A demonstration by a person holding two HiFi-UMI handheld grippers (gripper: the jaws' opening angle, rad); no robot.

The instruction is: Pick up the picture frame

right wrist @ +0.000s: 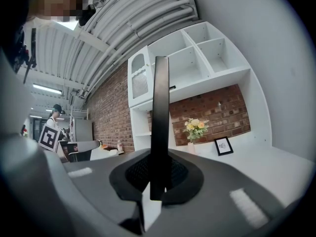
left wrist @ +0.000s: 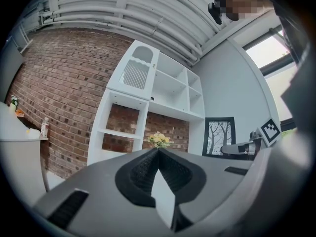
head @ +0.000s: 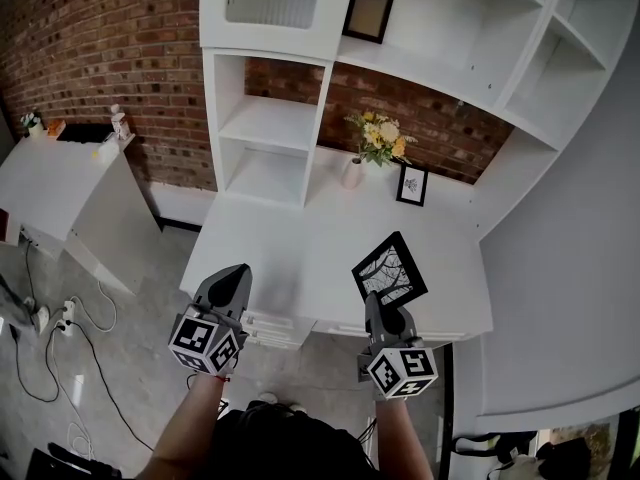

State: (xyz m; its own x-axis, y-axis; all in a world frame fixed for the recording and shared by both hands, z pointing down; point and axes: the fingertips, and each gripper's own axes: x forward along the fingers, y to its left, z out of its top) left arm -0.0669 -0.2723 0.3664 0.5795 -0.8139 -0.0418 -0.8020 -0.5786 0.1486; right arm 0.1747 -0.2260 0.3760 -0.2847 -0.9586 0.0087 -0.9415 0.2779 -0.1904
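A: Where's the black rectangular picture frame [head: 390, 268], tree print inside?
B: Clamped at its lower edge in the right gripper [head: 377, 303], apparently lifted off the white desk [head: 300, 238].
A: How does it lie?
B: Edge-on between the pads, long axis rising upright from the fingers, face turned toward the left gripper [head: 236, 274], whose jaws are pressed together, empty

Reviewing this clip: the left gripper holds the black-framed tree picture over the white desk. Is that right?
No. The right gripper holds the black-framed tree picture over the white desk; the right gripper view shows its jaws clamped on the frame's edge.
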